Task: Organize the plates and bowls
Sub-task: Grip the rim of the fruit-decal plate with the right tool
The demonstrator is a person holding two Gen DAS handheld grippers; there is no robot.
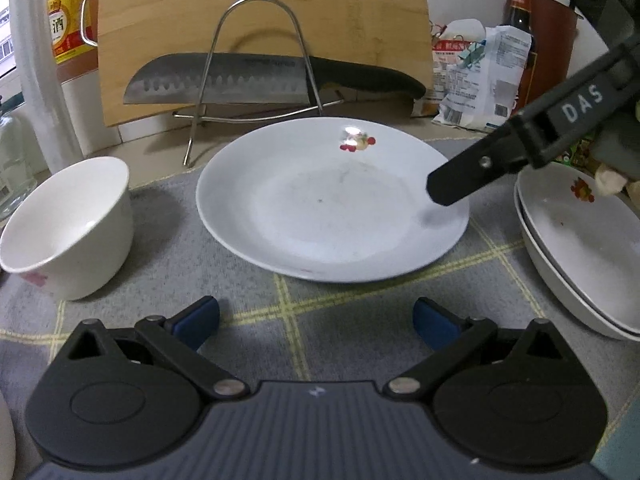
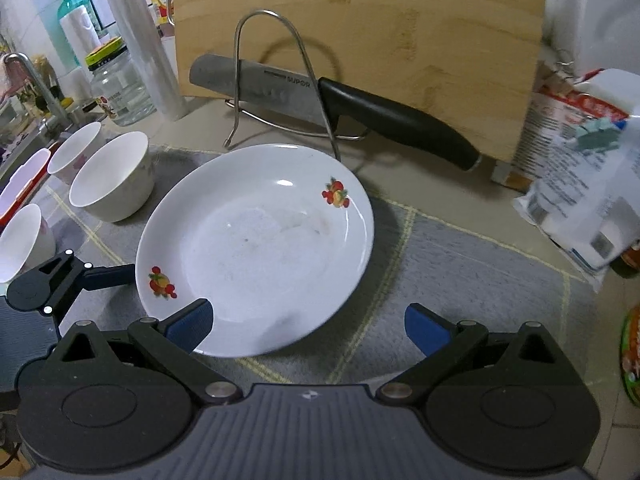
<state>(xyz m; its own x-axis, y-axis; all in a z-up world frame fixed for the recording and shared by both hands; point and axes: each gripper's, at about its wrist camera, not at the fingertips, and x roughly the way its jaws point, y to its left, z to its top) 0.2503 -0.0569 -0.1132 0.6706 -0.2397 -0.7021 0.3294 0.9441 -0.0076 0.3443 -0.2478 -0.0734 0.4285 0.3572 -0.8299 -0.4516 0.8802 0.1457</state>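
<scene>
A white plate (image 1: pixel 328 204) (image 2: pixel 260 248) with fruit prints lies flat on the grey mat, in the middle of both views. My left gripper (image 1: pixel 316 320) is open and empty, just short of the plate's near rim. My right gripper (image 2: pixel 308 324) is open too, its left pad over the plate's near edge and nothing between the fingers. One of its black fingers (image 1: pixel 452 186) hangs over the plate's right rim. A white bowl (image 1: pixel 68 224) (image 2: pixel 112 176) stands left of the plate. Two stacked plates (image 1: pixel 580 248) sit at the right.
Behind the plate, a wire rack (image 1: pixel 256 60) holds a large knife (image 2: pixel 392 124) against a bamboo cutting board (image 2: pixel 360 32). Two more bowls (image 2: pixel 74 152) (image 2: pixel 20 240), a glass jar (image 2: pixel 120 88) and a sink tap (image 2: pixel 36 80) are at the left. Food bags (image 2: pixel 580 184) lie at the right.
</scene>
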